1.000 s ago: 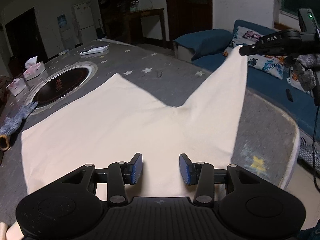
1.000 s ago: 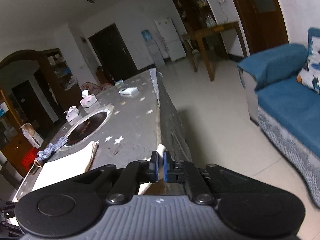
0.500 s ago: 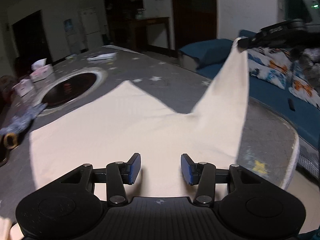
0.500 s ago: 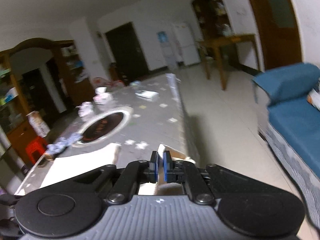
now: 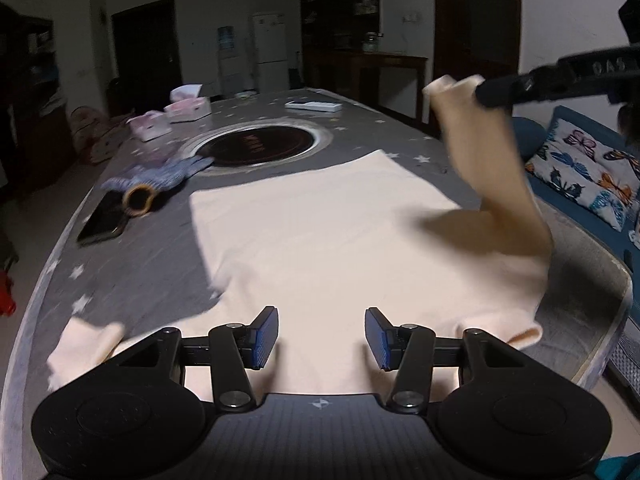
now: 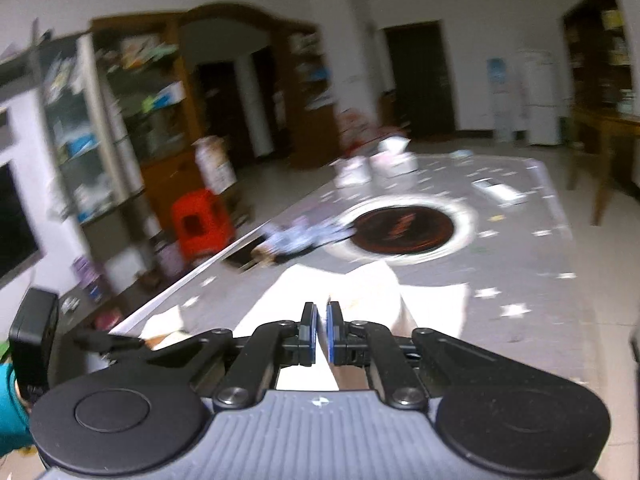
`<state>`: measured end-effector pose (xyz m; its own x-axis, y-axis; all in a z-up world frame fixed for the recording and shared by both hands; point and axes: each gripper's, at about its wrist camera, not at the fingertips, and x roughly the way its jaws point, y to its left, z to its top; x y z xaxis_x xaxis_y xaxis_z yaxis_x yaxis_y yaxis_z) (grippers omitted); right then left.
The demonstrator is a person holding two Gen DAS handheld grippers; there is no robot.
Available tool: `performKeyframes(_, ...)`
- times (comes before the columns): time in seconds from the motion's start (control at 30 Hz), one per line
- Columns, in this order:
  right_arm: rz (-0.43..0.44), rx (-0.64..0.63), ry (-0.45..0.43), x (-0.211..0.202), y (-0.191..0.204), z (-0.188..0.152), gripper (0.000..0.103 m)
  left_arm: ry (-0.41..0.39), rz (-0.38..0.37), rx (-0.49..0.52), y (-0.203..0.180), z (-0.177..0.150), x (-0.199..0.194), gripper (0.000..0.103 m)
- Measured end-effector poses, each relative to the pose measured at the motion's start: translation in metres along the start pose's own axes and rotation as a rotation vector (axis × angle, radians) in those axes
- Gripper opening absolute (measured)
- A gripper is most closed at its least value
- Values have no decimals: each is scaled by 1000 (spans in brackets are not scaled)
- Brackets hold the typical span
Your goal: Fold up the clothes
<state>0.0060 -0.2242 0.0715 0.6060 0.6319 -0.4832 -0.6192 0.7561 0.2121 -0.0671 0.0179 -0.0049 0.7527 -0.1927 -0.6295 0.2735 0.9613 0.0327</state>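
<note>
A cream garment (image 5: 320, 232) lies spread on the grey star-print table (image 5: 152, 264). My left gripper (image 5: 321, 338) hovers over the garment's near edge. Its jaws are opening, and nothing is pinched between the blue pads (image 5: 266, 336); the cloth only lies below them. At the upper right of the left wrist view, my right gripper (image 5: 482, 94) is shut on a corner of the garment. That flap (image 5: 492, 168) hangs lifted above the table's right side. In the blurred right wrist view, the right gripper (image 6: 320, 334) has its pads together on a thin cream edge (image 6: 384, 300).
A round black hob (image 5: 260, 148) is set into the table beyond the garment. Tissue boxes (image 5: 188, 106), a blue-grey cloth (image 5: 168, 170) with a roll, a dark phone (image 5: 102, 226) and a white box (image 5: 314, 106) lie around it. A blue sofa with butterfly cushion (image 5: 580, 172) stands right.
The right gripper has swung the lifted garment corner up and inward over the table, and its view has turned left. The left gripper has shifted, now showing the table's left side, jaws slightly wider.
</note>
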Motion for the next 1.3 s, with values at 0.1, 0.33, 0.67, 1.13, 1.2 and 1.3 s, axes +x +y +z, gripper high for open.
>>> performKeyframes(0.1,69,-23,64,29,27,-11,4,3,10,-22,7,-6,-4,51)
performKeyframes(0.33,158,-63,169,55,54,-32,11,0,20,-35,12,-9,-9,52)
performKeyframes(0.67,-45,-70,226,9,-6,-54,12,-26,-30,-12,0,4,-4,51)
performKeyframes(1.13,-92,-10,275,5,-48,-83,18,38,-83,12,-7,-6,2,44)
performKeyframes(1.2,-98,-14,266,9,-49,-78,18,50,-103,15,-9,-6,6,36)
performKeyframes(1.3,-111,-22,261,12,-51,-73,18,63,-128,19,-12,-8,11,22)
